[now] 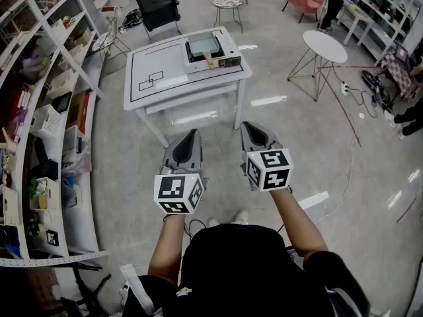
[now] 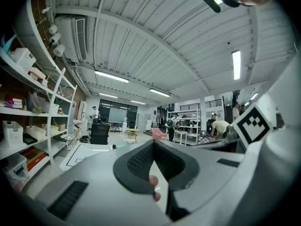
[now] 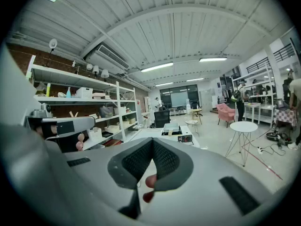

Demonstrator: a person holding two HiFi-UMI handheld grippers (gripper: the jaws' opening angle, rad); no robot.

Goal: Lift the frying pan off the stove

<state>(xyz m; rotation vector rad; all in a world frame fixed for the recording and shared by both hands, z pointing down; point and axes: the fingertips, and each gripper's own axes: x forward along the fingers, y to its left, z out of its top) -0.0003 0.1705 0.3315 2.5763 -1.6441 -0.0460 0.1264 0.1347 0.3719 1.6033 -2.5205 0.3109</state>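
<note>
Left gripper (image 1: 192, 134) and right gripper (image 1: 248, 127) are closed, empty — the pan (image 1: 203, 43) sits on the stove (image 1: 228, 61), well ahead of me. I must walk up first, then open for its handle (image 1: 210, 59).

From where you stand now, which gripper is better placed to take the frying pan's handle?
Right, slightly. Both are shut and far from the table, but the right gripper points straight at the stove and frying pan; the left gripper sees the table off to its left.
</note>
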